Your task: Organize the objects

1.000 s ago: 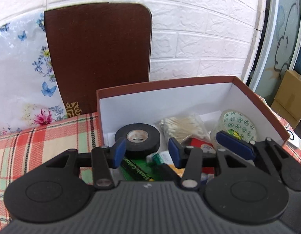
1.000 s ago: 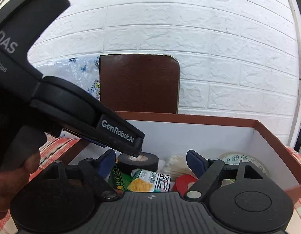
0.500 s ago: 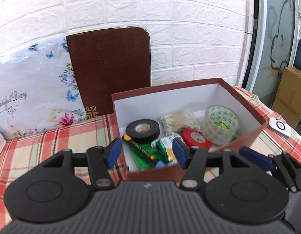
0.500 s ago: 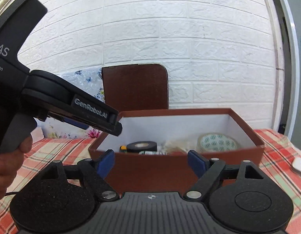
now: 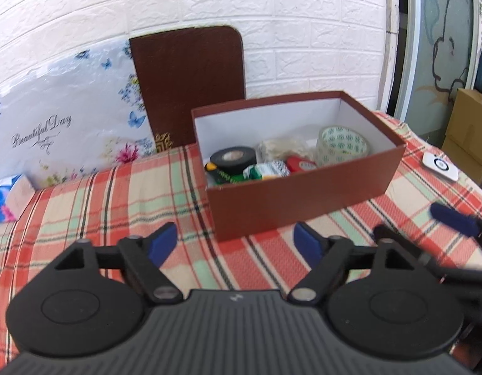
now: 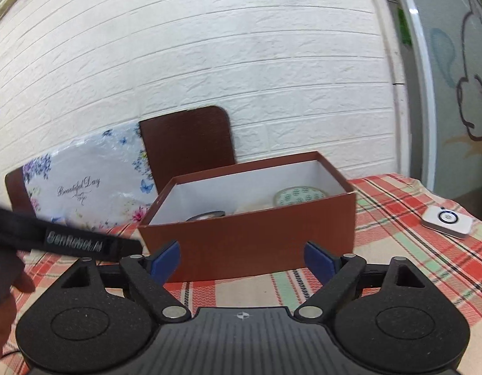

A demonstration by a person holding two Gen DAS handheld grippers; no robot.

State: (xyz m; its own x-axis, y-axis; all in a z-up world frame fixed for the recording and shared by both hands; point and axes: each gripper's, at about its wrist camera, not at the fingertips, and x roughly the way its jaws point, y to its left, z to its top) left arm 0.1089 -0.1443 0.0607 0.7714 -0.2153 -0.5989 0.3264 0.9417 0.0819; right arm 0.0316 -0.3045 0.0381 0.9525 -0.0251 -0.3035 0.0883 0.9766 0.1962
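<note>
Apparently the sorting is almost done: the black tape roll point(image 5: 233, 158), the clear tape roll point(image 5: 342, 145) and the small packs lie inside the brown box point(image 5: 303, 200). The left tool point(image 5: 236, 245) and the right tool point(image 6: 242, 261) have just been opening and stand wide and empty in front of the box. Only the white device point(image 6: 447, 221) lies on the worktop point(image 5: 116, 206) beside the box, maybe the lid is left.

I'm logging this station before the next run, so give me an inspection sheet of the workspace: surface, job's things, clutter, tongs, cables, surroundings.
Surface: plaid tablecloth, flat.
Job's things: open brown box holding black tape roll, clear tape roll, red roll, green packets, bag of cotton swabs.
Clutter: white device right of the box.
Tongs: left tongs and right tongs open, jaws just widened, nothing between them.
Cables: nothing seen.
Surroundings: white brick wall, brown lid and floral board leaning against it.
</note>
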